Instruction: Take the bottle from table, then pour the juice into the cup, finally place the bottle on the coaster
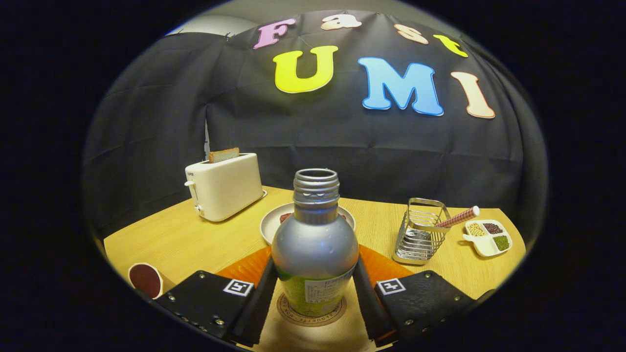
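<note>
The tongs clasp the uncapped bottle upright, its base on the coaster, apparently ready for release.

Bottle upright on coaster between the fingers; plate behind it, toaster back left, rack right, cup left.

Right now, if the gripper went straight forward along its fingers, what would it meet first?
The bottle: it stands upright on the coaster between the fingers of the gripper, which touch its sides. Beyond it lies the white plate, then the booth's black cloth wall; how far the plate is, I cannot tell.
</note>
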